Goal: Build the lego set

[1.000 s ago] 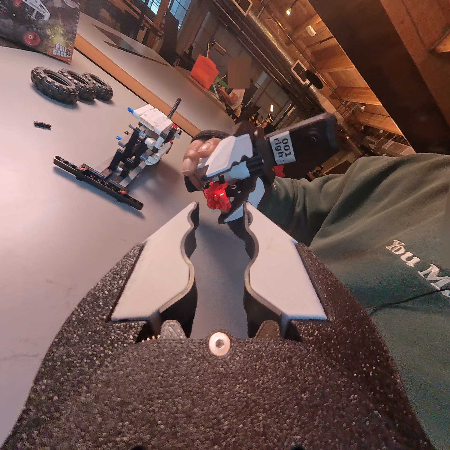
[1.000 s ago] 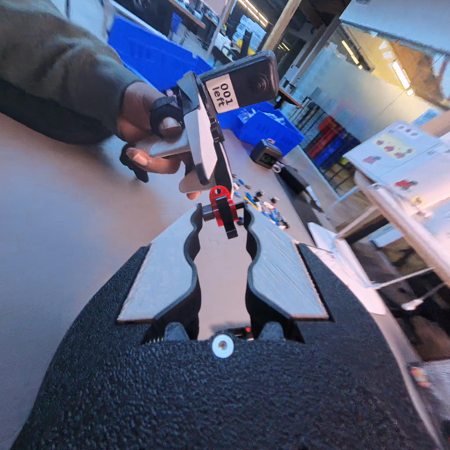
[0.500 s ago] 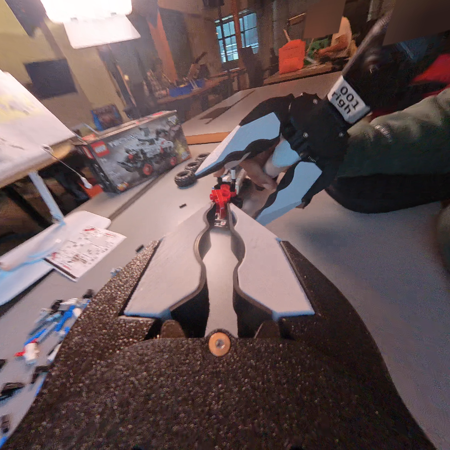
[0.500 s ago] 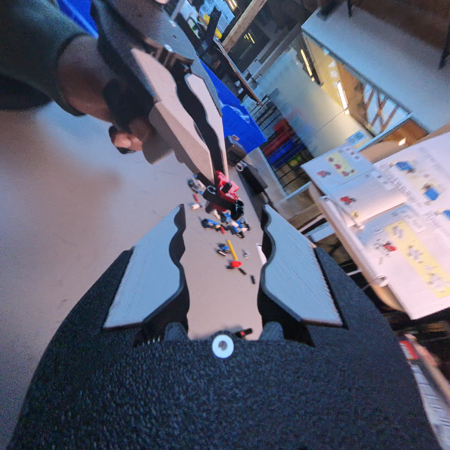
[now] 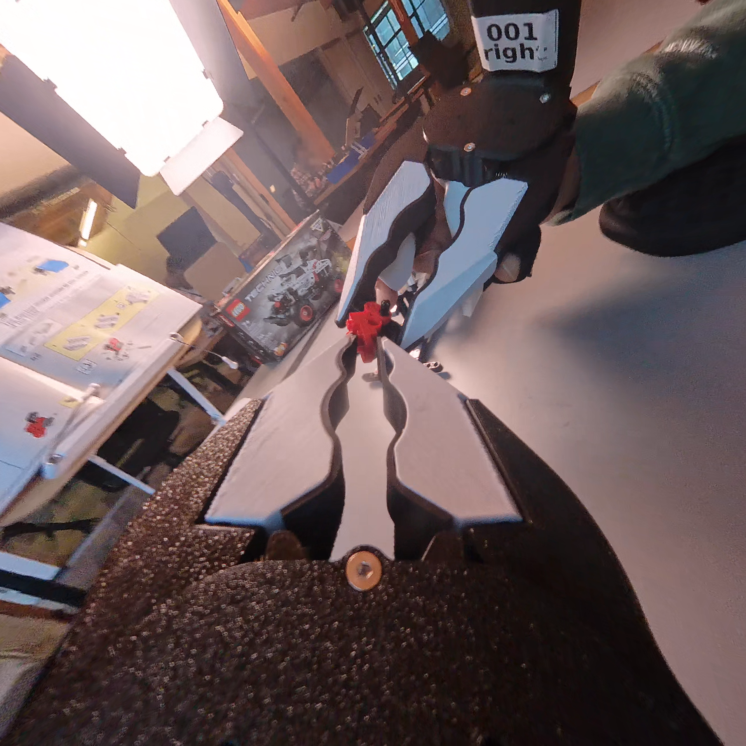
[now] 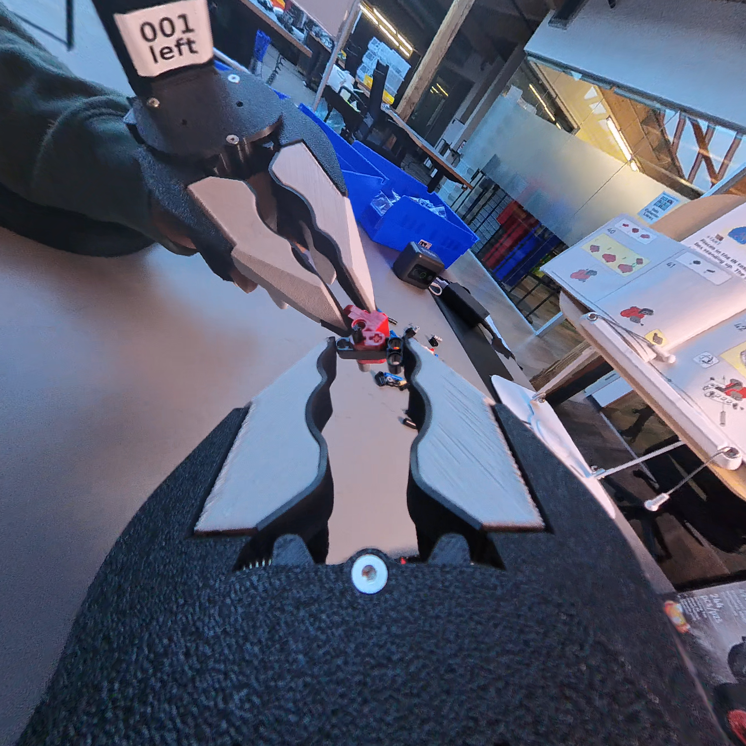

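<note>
Workshop benches and blue bins frame a grey table (image 5: 605,363), where the left gripper (image 5: 365,343) pinches a red lego sub-assembly (image 5: 366,323) while the right gripper (image 6: 369,343), jaws parted, straddles its black connectors. Steady alignment looks essential. Two grippers, one assembly, one set box (image 5: 282,290).

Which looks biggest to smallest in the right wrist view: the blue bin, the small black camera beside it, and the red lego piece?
As they appear in that view:
1. blue bin
2. small black camera
3. red lego piece
The camera and the red piece look close in size, and the piece sits nearer the lens, so their order is unsure.
</note>
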